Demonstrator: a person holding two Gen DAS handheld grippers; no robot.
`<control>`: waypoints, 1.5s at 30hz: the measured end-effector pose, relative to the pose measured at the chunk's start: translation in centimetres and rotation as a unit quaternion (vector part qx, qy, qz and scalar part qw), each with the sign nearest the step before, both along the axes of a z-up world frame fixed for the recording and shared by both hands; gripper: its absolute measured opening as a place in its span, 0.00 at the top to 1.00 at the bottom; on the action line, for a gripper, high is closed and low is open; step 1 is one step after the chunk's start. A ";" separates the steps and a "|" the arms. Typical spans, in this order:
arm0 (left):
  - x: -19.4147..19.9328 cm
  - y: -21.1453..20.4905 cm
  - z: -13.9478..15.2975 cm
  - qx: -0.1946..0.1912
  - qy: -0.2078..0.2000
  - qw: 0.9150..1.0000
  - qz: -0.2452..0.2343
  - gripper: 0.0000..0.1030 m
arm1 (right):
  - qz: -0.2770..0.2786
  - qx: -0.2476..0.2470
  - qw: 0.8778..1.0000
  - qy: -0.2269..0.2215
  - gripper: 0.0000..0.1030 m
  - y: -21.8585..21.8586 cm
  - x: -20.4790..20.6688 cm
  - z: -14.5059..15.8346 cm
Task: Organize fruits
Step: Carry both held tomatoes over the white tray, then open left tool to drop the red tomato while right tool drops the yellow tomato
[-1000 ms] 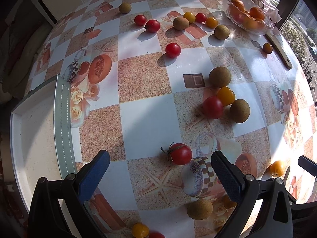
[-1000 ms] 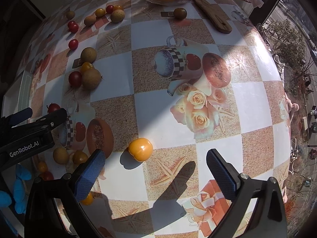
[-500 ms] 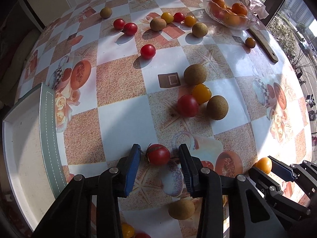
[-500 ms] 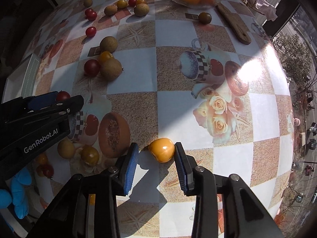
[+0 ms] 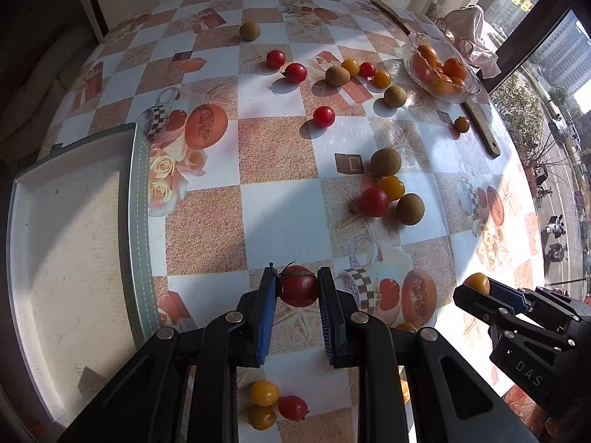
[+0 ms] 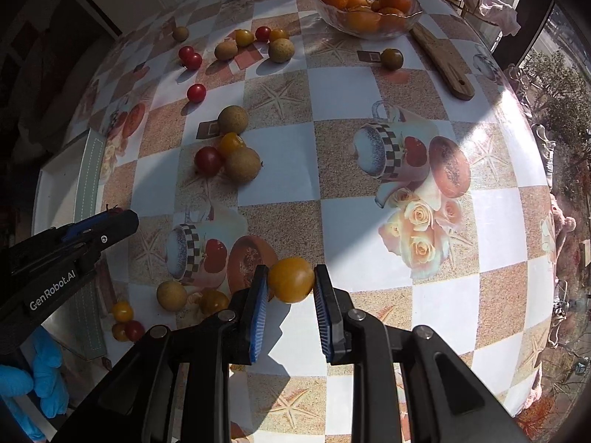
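Note:
A red tomato (image 5: 298, 286) with a green stem is clamped between the blue pads of my left gripper (image 5: 297, 289), whose jaws are closing tight on its sides just above the checked tablecloth. My right gripper (image 6: 291, 288) is shut on a yellow-orange tomato (image 6: 291, 280), pads pressing both sides. In the left wrist view the right gripper (image 5: 480, 289) shows at the right edge with that yellow tomato (image 5: 477, 282). The right wrist view has the left gripper (image 6: 110, 219) at its left edge, the red tomato mostly hidden there.
A white tray (image 5: 136, 221) with a grey-green rim lies at the table's left. A glass bowl (image 5: 469, 90) of oranges and a wooden stick (image 5: 480, 125) sit far right. Several red, yellow and brown round fruits lie scattered, one cluster (image 5: 384, 195) mid-table. A blue-gloved hand (image 6: 44, 369) holds the left gripper.
Both grippers went from wide open to clamped on their tomatoes: the left on the red one, the right on the yellow one. The left has lifted slightly; the right shifted sideways.

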State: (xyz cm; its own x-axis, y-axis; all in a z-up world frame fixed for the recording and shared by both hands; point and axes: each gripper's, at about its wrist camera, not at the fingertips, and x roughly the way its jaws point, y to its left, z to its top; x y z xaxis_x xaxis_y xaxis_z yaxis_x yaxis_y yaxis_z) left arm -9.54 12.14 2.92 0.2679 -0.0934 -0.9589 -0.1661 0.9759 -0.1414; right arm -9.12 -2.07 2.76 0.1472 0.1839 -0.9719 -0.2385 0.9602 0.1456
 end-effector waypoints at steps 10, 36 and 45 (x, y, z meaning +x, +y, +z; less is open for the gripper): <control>-5.5 9.7 2.2 0.024 -0.011 0.996 0.080 0.77 | 0.065 0.046 0.997 0.002 0.74 6.4 1.1 1.1; -8.7 21.4 -2.9 0.094 0.010 0.981 0.171 0.77 | 0.191 0.065 0.978 0.046 0.74 27.1 2.5 -2.4; -9.1 20.7 -2.5 0.125 -0.002 0.980 0.158 0.19 | 0.201 0.059 0.976 0.052 0.54 28.2 2.3 -3.3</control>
